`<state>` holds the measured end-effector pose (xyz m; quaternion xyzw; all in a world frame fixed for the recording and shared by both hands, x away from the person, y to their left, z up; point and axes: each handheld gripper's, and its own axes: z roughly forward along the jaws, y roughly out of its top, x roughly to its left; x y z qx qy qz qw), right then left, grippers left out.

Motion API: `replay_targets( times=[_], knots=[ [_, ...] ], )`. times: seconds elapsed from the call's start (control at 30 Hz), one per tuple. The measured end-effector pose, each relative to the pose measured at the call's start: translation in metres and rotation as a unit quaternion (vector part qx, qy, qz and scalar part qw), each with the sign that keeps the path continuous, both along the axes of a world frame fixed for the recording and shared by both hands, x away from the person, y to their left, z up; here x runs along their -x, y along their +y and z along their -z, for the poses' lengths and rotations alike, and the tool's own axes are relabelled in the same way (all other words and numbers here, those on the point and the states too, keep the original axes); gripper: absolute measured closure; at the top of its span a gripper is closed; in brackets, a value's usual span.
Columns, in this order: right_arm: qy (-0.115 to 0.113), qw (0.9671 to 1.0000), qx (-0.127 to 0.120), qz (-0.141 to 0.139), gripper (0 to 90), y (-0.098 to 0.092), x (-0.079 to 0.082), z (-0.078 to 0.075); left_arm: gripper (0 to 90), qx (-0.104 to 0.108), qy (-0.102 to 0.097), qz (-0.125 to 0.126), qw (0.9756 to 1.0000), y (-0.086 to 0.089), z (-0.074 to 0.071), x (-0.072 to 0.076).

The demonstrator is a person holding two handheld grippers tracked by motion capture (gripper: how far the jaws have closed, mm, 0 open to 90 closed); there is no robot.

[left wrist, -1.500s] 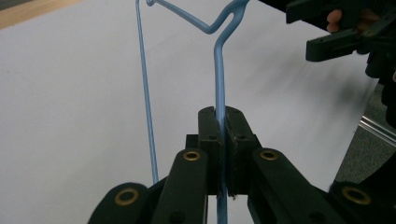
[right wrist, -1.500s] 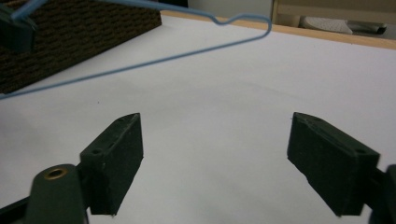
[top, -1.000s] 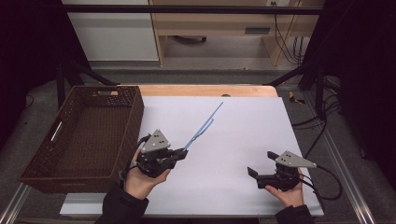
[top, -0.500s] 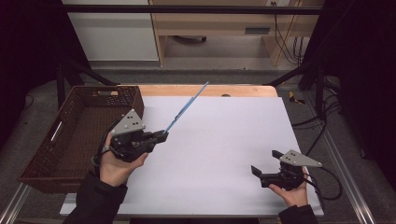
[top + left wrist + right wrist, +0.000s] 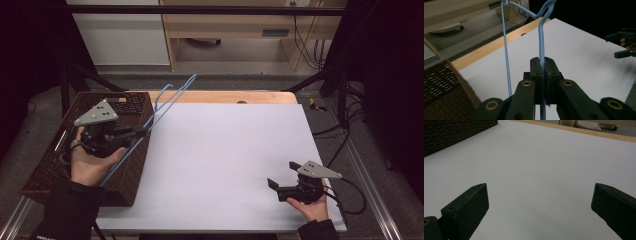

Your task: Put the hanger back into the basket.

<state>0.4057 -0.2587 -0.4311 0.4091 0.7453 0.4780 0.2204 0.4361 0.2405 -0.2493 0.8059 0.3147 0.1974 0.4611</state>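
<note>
Brown basket on white table

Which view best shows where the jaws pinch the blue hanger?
The left gripper view: the blue hanger wire sits clamped between the closed jaws. The high view shows the whole hanger tilted over the basket, the pinch hidden. The right gripper view adds nothing.

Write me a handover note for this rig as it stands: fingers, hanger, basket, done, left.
Left gripper: fingers shut on the blue wire hanger, holding it in the air over the near right edge of the brown wicker basket.
Right gripper: open, nothing between its fingers, low over the white table at its near right corner.
Done: hanger picked up and brought to the basket.
Left: probably lower it into the basket and let go.
</note>
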Motion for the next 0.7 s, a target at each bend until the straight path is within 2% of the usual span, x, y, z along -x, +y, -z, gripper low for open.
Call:
replay_targets(
  times=[0.03, 0.17, 0.23, 0.33, 0.37, 0.4, 0.43, 0.47, 0.57, 0.7],
  knots=[
    [-0.001, 1.0000, 0.000, 0.000, 1.8, 0.000, 0.000, 0.000, 87.2, -0.003, -0.002, -0.010, 0.9999, 0.007, -0.003, -0.001],
    [0.000, 1.0000, -0.002, 0.000, 1.9, 0.000, 0.000, 0.000, 87.2, -0.006, 0.001, -0.021, 0.9998, 0.021, -0.007, -0.004],
    [0.000, 1.0000, -0.001, -0.001, 2.0, 0.000, 0.000, 0.000, 87.2, -0.010, 0.004, -0.036, 0.9993, 0.036, -0.009, -0.008],
    [0.000, 1.0000, 0.001, -0.001, 2.0, 0.001, -0.001, 0.001, 87.2, -0.013, 0.001, -0.041, 0.9991, 0.053, -0.010, -0.011],
    [0.000, 1.0000, 0.000, -0.001, 2.1, 0.001, -0.001, 0.001, 87.1, -0.013, 0.001, -0.041, 0.9991, 0.053, -0.010, -0.011],
    [0.001, 1.0000, 0.001, -0.001, 2.1, 0.001, -0.001, 0.001, 87.2, -0.016, -0.002, -0.050, 0.9986, 0.064, -0.009, -0.012],
    [0.001, 1.0000, 0.001, -0.001, 2.1, 0.001, -0.001, 0.001, 87.1, -0.016, -0.002, -0.050, 0.9986, 0.064, -0.009, -0.012],
    [0.003, 1.0000, 0.001, -0.003, 2.1, 0.001, -0.001, 0.002, 87.2, -0.012, 0.001, -0.056, 0.9984, 0.075, -0.007, -0.015],
    [0.003, 1.0000, 0.000, -0.004, 2.2, 0.002, -0.001, 0.002, 87.2, -0.009, 0.005, -0.062, 0.9980, 0.085, -0.004, -0.017],
    [0.003, 1.0000, 0.000, -0.004, 2.3, 0.003, -0.002, 0.002, 87.1, -0.014, 0.013, -0.078, 0.9968, 0.106, 0.006, -0.022]
  ],
)
